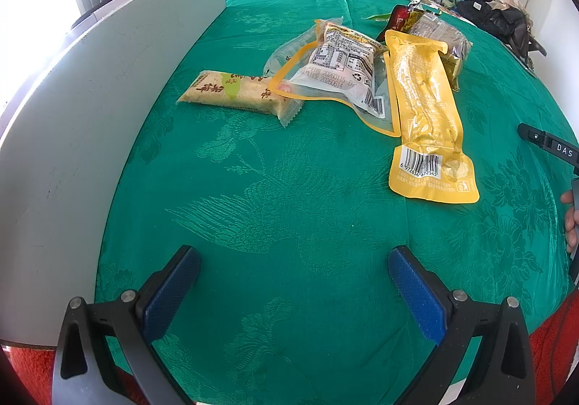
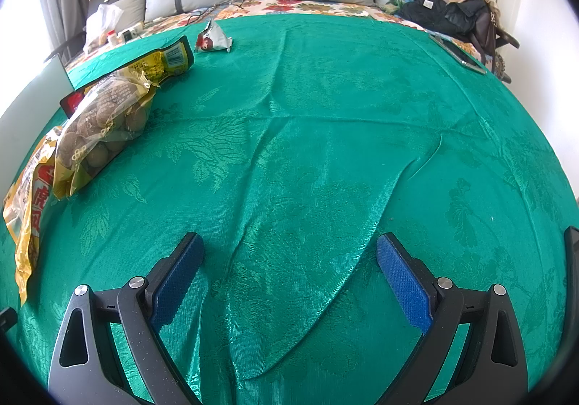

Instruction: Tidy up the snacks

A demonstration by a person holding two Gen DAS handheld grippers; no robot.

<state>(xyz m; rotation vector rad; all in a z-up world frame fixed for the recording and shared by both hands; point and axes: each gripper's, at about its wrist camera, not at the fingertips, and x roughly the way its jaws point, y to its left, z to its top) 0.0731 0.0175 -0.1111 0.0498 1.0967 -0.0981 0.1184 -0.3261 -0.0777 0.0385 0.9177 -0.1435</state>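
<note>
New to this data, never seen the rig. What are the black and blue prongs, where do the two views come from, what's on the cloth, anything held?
No robot: a person holds a two-finger gripper in each hand, each with a fisheye camera looking along its fingers. The left gripper sees a long yellow pouch, a clear yellow-edged packet, a beige snack bar and a grey board on the green cloth. The right gripper sees a bag of round snacks and a small white packet. Both stand open, holding nothing.
</note>
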